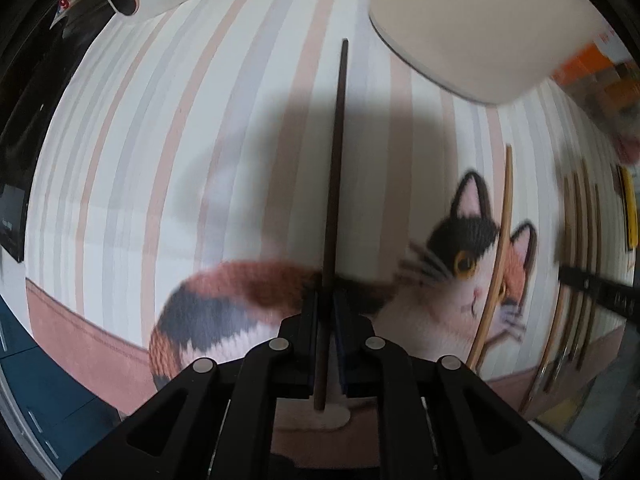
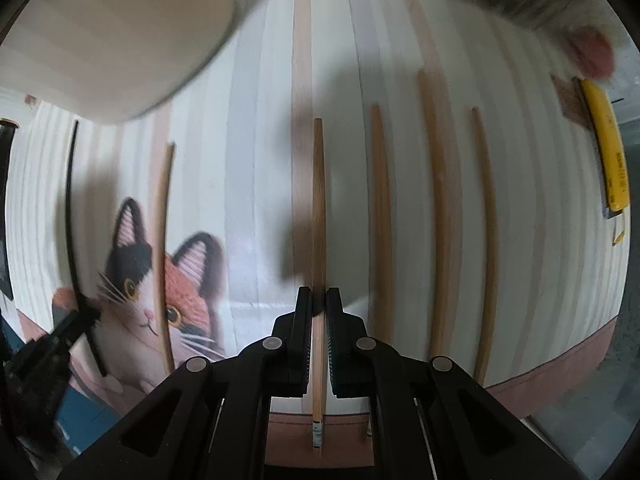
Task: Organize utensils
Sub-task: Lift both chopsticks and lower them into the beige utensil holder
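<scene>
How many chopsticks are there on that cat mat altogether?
6 that I can see: a dark chopstick in the left gripper, a light chopstick in the right gripper, one across the cat, three lying right. More may be hidden.

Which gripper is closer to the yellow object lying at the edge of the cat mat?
Right. The right gripper, shut on a light wooden chopstick, has the yellow object to its right, beyond three more chopsticks. The left gripper, holding a dark chopstick, is farther left, by the cat.

Striped cat-print mat (image 1: 168,128) — yellow bar (image 2: 608,152) at its edge.
</scene>
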The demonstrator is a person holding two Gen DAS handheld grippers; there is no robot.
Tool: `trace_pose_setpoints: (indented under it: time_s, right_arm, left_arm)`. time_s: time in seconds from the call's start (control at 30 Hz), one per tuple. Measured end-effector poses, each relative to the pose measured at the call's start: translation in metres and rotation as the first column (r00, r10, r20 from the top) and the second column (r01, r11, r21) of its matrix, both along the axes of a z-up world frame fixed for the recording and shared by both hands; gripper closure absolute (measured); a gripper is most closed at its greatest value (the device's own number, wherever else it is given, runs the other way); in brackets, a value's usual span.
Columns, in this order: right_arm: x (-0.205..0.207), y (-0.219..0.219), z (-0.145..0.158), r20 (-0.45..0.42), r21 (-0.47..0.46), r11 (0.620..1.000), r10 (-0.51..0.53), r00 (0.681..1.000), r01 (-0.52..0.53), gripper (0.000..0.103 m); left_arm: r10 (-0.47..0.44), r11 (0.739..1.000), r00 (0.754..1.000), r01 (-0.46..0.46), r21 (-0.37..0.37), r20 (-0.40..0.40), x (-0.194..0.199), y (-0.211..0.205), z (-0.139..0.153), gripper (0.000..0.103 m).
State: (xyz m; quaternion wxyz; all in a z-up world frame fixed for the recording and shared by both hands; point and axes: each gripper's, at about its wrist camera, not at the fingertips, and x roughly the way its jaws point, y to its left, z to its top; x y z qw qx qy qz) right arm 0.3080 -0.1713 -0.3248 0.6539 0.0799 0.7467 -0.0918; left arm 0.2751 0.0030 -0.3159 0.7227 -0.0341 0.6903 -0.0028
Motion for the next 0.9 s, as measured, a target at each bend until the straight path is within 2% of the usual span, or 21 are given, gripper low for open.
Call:
trace_pose_setpoints:
  time_s: [0.17,0.23,0.3,0.37,0.4,0.47,0.6,0.7,0.9]
  right_arm:
    - [0.0,-0.008,-0.001,-0.021,0.065,0.998,-0.015,1.0,0.016,0.088]
    - [-0.001,-0.015,-0.001,-0.014,0.071,0.997,-0.02,1.0,0.021,0.087]
    - [0.005,-0.02,-0.002,-0.018,0.081,0.996,-0.027,0.999,0.029,0.087]
    - [0.008,-0.02,-0.007,-0.041,0.078,0.997,-0.025,0.999,0.028,0.09]
    - [0.008,-0.018,-0.006,-0.025,0.061,0.998,-0.018,1.0,0.019,0.096]
    - [0.011,-0.017,-0.011,-0.018,0.05,0.999,-0.011,1.0,0.012,0.096]
    - [0.011,-0.016,0.005,0.053,0.04,0.999,-0.028,0.998,0.026,0.096]
    - [0.011,-0.013,0.024,0.107,0.031,0.999,-0.024,0.994,0.021,0.097]
    - [0.013,-0.006,0.066,0.223,0.027,1.0,-0.001,0.975,-0.005,0.097]
  left_arm:
    - [-0.014,0.999,1.0,0.013,0.03,0.021,0.028,0.003,-0.002,0.094]
    - [-0.035,0.998,0.999,0.033,0.056,0.037,0.038,0.001,-0.003,0.094]
    - [-0.053,0.996,0.997,0.05,0.069,0.05,0.047,-0.002,-0.005,0.099]
    - [-0.074,0.993,0.995,0.068,0.099,0.059,0.052,-0.007,-0.005,0.099]
    - [-0.083,0.99,0.994,0.075,0.118,0.067,0.051,-0.009,-0.006,0.1]
    - [-0.083,0.989,0.993,0.073,0.128,0.081,0.049,-0.009,-0.004,0.1]
    - [-0.065,0.992,0.988,0.049,0.12,0.139,0.024,0.002,0.016,0.1]
    - [-0.044,0.996,0.983,0.029,0.082,0.18,0.006,0.011,0.036,0.1]
    - [-0.001,0.999,0.963,-0.01,0.042,0.268,-0.009,0.027,0.078,0.1]
